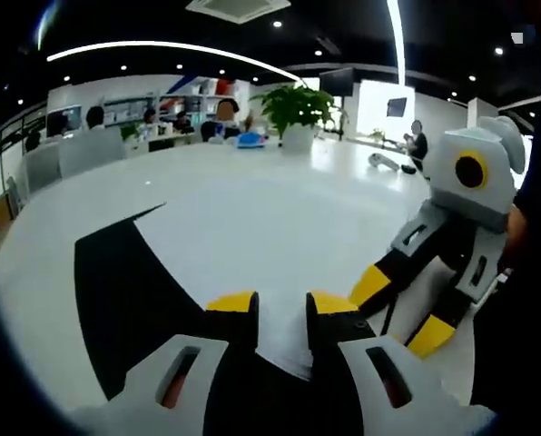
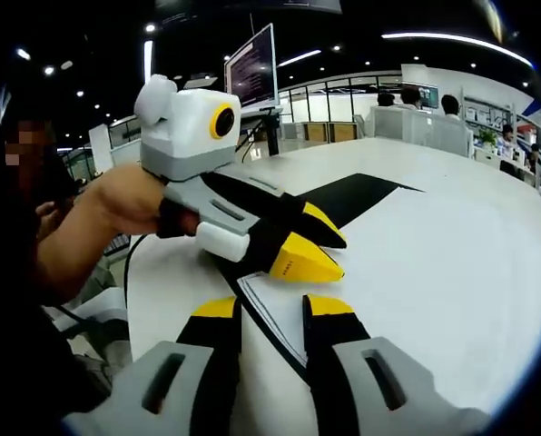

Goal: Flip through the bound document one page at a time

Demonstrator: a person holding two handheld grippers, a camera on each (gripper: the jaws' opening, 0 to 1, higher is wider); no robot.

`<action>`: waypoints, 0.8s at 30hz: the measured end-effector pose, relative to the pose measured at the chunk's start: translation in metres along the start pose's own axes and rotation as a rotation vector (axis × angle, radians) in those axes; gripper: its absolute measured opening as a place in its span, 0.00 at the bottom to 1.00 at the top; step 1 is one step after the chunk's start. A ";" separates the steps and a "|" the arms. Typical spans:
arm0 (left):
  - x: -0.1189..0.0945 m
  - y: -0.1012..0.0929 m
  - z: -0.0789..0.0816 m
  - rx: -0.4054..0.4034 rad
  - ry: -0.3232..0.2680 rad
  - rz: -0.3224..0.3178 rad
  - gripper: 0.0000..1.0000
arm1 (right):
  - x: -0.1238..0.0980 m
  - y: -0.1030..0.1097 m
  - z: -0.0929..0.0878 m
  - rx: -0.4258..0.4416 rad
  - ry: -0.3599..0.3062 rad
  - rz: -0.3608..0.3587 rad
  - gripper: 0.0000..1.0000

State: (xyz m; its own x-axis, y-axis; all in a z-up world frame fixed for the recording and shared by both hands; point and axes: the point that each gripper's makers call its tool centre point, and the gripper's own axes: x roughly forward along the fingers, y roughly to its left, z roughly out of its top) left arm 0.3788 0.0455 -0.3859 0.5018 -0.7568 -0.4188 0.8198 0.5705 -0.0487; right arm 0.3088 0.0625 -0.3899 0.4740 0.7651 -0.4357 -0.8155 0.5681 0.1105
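The bound document lies open on the white table (image 1: 80,195), its black cover (image 1: 116,291) turned out to the left and a white page (image 1: 252,236) facing up. My left gripper (image 1: 282,307) hovers low over the page's near edge, its yellow-tipped jaws apart with white paper showing in the gap. My right gripper (image 1: 399,312) comes in from the right, jaws apart, tips down at the page's right side. In the right gripper view, the right gripper (image 2: 273,309) straddles the dark page edge (image 2: 269,327), and the left gripper (image 2: 316,247) rests just ahead of it, with the cover (image 2: 357,195) beyond.
A potted plant (image 1: 293,109) stands at the table's far end, with several people seated behind it. A person's hand (image 2: 130,200) holds the left gripper. A monitor (image 2: 252,64) rises behind it. A small dark object (image 1: 384,163) lies far right on the table.
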 end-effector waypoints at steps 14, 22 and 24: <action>0.000 0.000 -0.003 0.059 0.005 -0.010 0.21 | -0.001 -0.005 0.002 0.060 -0.015 0.064 0.26; -0.001 -0.002 -0.003 0.077 -0.005 0.003 0.20 | -0.010 0.014 0.003 0.140 -0.017 0.227 0.26; -0.001 -0.002 -0.004 0.073 -0.012 0.003 0.20 | -0.016 0.022 0.003 0.151 -0.027 0.299 0.24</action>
State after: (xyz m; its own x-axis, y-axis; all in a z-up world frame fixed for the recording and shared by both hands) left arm 0.3760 0.0466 -0.3891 0.5074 -0.7592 -0.4075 0.8360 0.5484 0.0192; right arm 0.2839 0.0635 -0.3779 0.2312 0.9115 -0.3401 -0.8624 0.3538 0.3619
